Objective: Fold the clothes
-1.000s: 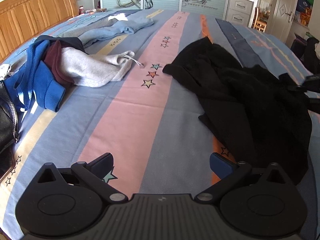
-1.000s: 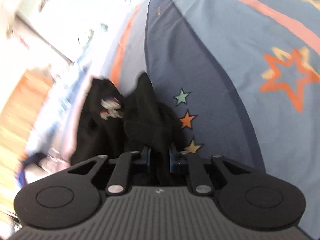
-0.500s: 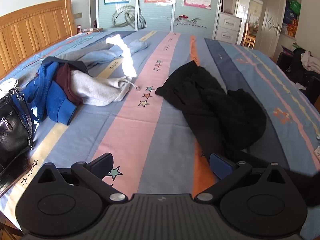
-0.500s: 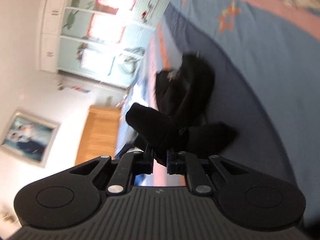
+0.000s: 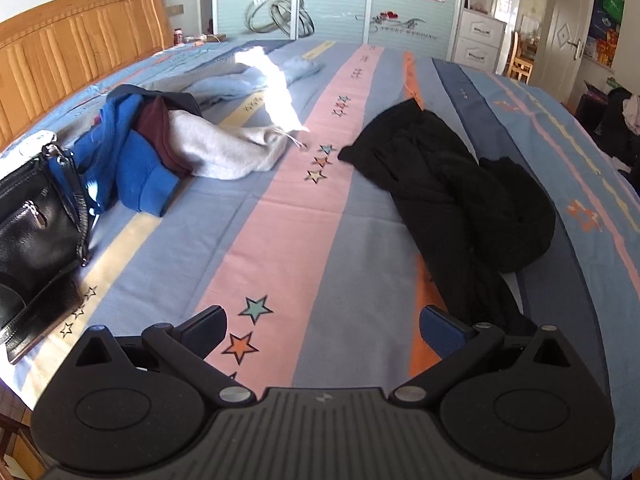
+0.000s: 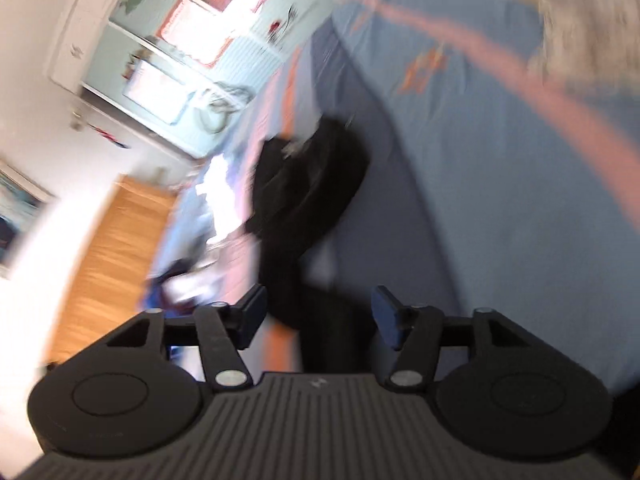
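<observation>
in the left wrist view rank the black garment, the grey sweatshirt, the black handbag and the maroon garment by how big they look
1. black garment, sprawled widest.
2-3. grey sweatshirt and black handbag: look similar; the bag is nearer the camera and cut off by the frame, so unranked.
4. maroon garment, mostly tucked between other clothes.

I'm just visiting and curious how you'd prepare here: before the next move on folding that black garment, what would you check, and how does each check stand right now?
1. Left claw open and empty: ok, its fingers stand wide apart above the bedspread.
2. Right claw open and empty: ok, nothing between the fingers.
3. Black garment spread flat for folding: not ok, it lies bunched and twisted.
4. Room beside it to fold: ok, bare bedspread lies left of it.
5. Other items clear of it: ok, the grey garment, blue garment and black handbag lie apart from it.
6. Right view sharp enough to aim: not ok, it is motion-blurred.
</observation>
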